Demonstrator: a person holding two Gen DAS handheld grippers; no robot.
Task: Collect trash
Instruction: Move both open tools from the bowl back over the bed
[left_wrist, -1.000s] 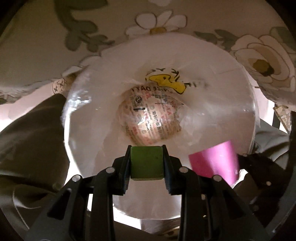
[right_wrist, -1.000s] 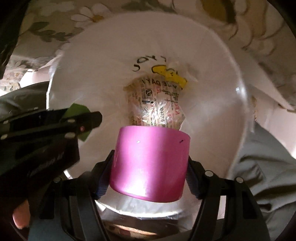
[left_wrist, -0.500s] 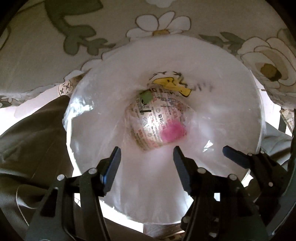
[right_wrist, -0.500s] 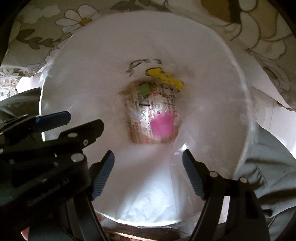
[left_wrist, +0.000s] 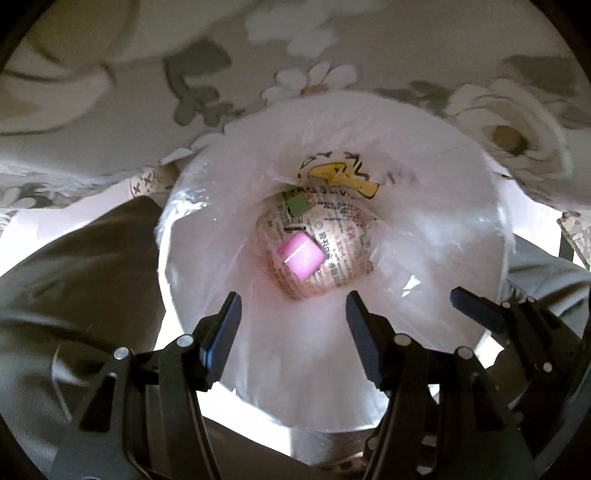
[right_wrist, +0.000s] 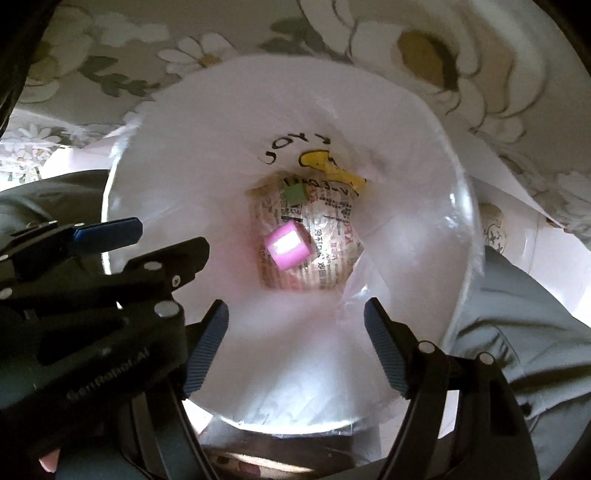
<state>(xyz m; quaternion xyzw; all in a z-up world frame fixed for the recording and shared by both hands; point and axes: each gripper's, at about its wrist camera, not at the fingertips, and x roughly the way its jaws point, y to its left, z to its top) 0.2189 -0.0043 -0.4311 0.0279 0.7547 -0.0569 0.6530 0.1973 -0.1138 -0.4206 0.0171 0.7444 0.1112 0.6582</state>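
Both grippers over the white bin (left_wrist: 476, 229), pointing down into it. Left gripper (left_wrist: 293, 306): jaws apart, nothing between them. Right gripper (right_wrist: 295, 314): jaws apart too, wider, also empty. Both sets of jaws have just been opening, no object between the pads now. Trash is at the bottom of the bin: pink block (left_wrist: 301, 256) lies tilted near the middle of the floor, one pale glossy face up, corners rounded; small green cube (left_wrist: 294, 204) sits apart from it at the far edge of the floor, right under the yellow cartoon print (left_wrist: 345, 177) on the bin wall. Both rest on a printed wrapper (left_wrist: 343, 243) with red and black text, crumpled, covering the bin floor. Bin is lined with a clear plastic bag (left_wrist: 192, 221), visible mostly as glare and creases along the rim. Hard to read: wrapper text is too small and warped; black lettering above the yellow print is partly legible in the right wrist view only; can't tell if the green cube touches the wall. Left gripper's body blocks the left rim in the right wrist view. Floral cloth (left_wrist: 110, 74) beyond the bin is motion-blurred. Grey-green fabric (left_wrist: 74, 266) either side of the bin, cut off by the frame edge.
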